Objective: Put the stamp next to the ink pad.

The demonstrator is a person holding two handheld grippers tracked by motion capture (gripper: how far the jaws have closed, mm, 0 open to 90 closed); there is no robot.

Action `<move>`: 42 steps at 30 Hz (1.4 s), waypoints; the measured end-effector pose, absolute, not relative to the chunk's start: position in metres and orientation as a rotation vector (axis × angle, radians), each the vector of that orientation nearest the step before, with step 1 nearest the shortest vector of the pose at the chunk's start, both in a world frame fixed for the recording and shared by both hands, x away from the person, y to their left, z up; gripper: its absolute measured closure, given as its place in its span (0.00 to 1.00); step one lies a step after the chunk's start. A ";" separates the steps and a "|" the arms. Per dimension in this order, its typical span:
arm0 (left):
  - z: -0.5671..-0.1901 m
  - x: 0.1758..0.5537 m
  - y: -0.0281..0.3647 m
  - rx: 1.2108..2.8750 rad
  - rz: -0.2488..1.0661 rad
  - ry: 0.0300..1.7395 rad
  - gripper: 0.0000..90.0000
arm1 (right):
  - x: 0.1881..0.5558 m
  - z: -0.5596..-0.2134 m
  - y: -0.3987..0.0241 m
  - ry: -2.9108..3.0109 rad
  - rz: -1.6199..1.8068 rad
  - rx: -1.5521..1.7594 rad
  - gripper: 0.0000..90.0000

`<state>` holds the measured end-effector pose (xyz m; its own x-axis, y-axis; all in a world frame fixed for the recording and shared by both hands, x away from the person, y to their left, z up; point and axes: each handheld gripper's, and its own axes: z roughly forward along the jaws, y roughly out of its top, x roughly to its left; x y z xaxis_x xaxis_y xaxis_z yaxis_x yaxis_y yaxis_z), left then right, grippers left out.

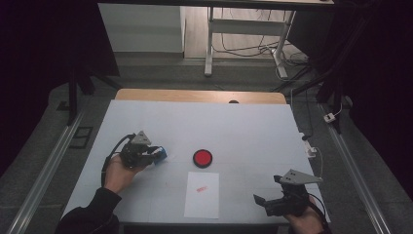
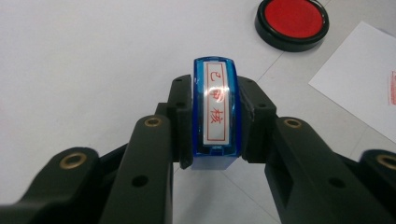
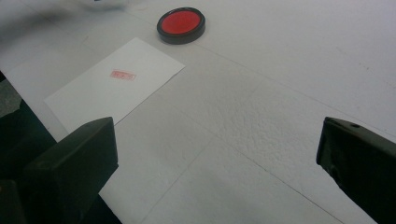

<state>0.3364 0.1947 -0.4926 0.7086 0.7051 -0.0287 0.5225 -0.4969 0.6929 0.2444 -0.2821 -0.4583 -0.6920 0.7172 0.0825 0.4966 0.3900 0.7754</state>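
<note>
**Left gripper** (image 1: pixel 155 155): left of table centre, jaws clenched on the stamp (image 1: pixel 160 154). The left gripper view has the black pads pressing both long sides of the blue stamp (image 2: pixel 215 114), its label up, red characters in a red frame. Whether the stamp's base touches the table (image 1: pixel 243 126) cannot be told from these views.

**Ink pad** (image 1: pixel 202 158): round, black rim, red face, lid off, just right of the stamp and apart from it.

**Paper** (image 1: pixel 201 195): white sheet near the table's front edge, below the ink pad, bearing one red print (image 1: pixel 201 188).

**Right gripper** (image 1: pixel 263 201): at the front right corner, jaws spread wide, nothing between them; the right gripper view looks between its jaws at bare table.

**Step in hand, judged:** the stamp is carried or set down left of the ink pad, with a print already on the sheet. To do it well, keep the stamp upright and squarely pinched, lower it level to the table clear of the ink pad, and release only once it rests flat, so it does not tip or smear.

**View notes:** the left gripper view gives the label text and pad contact; the high view gives the overall layout and both hands; the right gripper view shows the print (image 3: pixel 123 74) as a small framed rectangle and the ink pad (image 3: pixel 180 24) beyond the paper (image 3: pixel 112 86).
</note>
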 end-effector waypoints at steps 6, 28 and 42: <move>-0.497 0.339 0.196 2.225 0.320 0.944 0.77 | 0.244 -0.458 -0.282 2.387 1.190 1.067 0.00; -0.498 0.344 0.201 2.151 0.245 1.052 0.60 | 0.244 -0.458 -0.280 2.398 1.171 1.057 0.00; -0.481 0.323 0.205 2.110 0.207 1.026 0.29 | 0.244 -0.459 -0.279 2.409 1.164 1.042 0.00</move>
<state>0.3226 0.2049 -0.4809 0.6632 0.7279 -0.1740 0.6038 -0.3831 0.6990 0.2439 -0.2786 -0.4585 -0.7050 0.7063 0.0646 0.4896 0.4188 0.7648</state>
